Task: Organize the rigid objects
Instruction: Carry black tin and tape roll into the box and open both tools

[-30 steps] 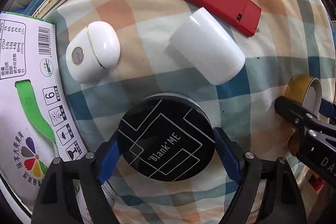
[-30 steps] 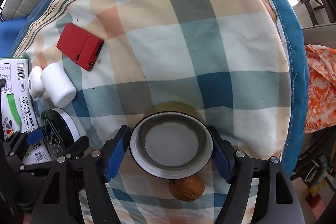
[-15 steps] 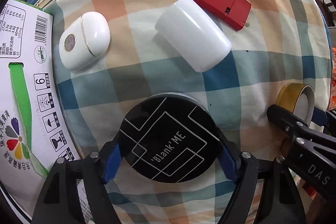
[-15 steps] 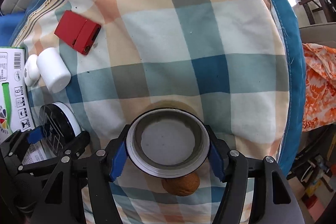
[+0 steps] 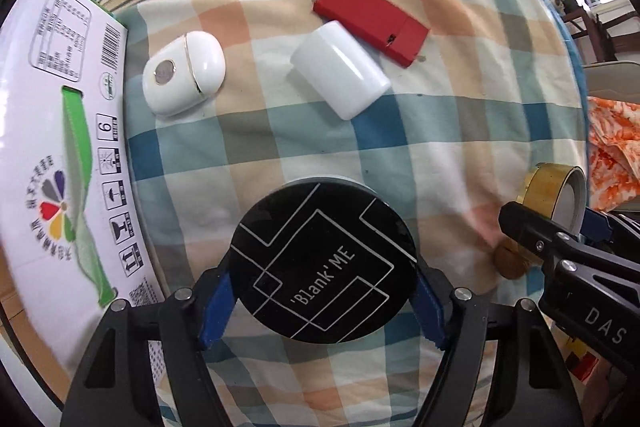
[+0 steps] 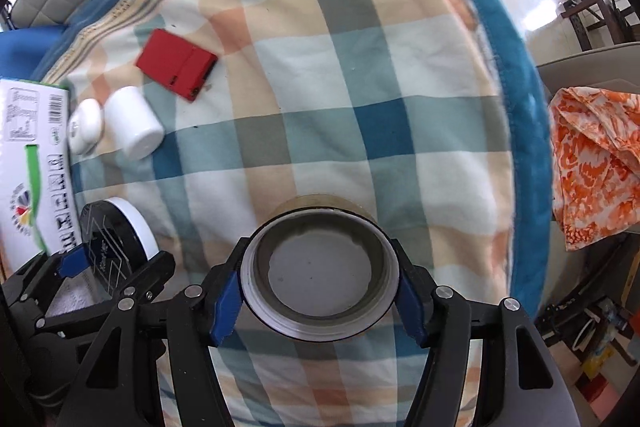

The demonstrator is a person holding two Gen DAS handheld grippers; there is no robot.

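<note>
Compact [image 5: 324, 263], a black round disc with a white base and white line art, sits between the blue pads of the left gripper [image 5: 322, 297], which presses on its rim at both sides; the tape roll [image 6: 320, 273] sits the same way in the right gripper [image 6: 320, 301], jaws closed on its outer wall, its open core facing the camera. Both look lifted just off the checked cloth [image 6: 360, 87], though how high I cannot tell. Each seems light and stiff; the compact's glossy rim is probably slippery, so a grip across the widest part, as now, looks safest, while the roll's cardboard core should take a firm squeeze. A walnut-like brown thing [image 5: 510, 263] lies near the right gripper in the left view. Farther out lie a white jar [image 5: 340, 69] on its side, touching a flat red box [image 5: 370, 21], and a white oval case [image 5: 184, 73] apart from them, beside a printed carton [image 5: 52, 163] along the left edge. The middle and right of the cloth are bare, giving room to set things down; the blue border [image 6: 516, 115] marks the drop-off on the right, with an orange fabric [image 6: 596, 163] beyond it.
</note>
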